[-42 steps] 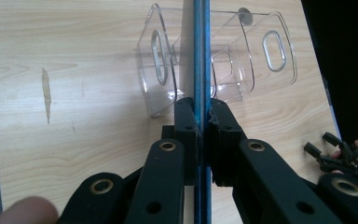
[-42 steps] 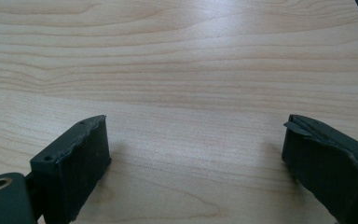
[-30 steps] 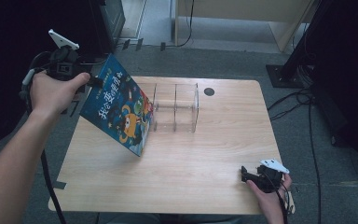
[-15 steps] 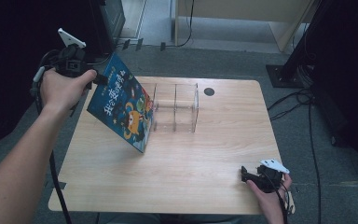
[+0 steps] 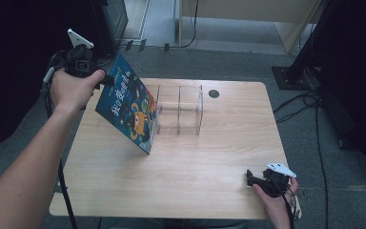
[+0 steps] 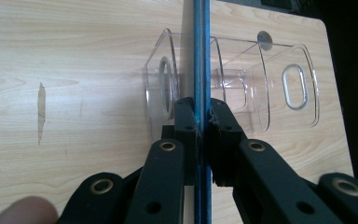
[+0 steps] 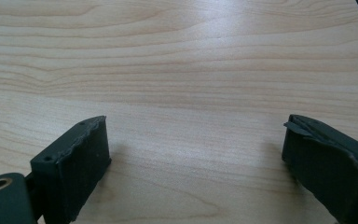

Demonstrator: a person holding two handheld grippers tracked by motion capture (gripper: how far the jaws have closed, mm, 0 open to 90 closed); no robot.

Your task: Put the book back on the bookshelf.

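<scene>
left gripper (image 6: 203, 122): black linked jaw arms, brass-ringed pivot holes, ridged black pads, grey three-cornered plate on top, grey cable trailing | right gripper (image 7: 193, 154): blocky black jaws with serrated edges, one brass-ringed hole, pale three-cornered plate, black cable | arms: bare forearms, no sleeves in view
</scene>
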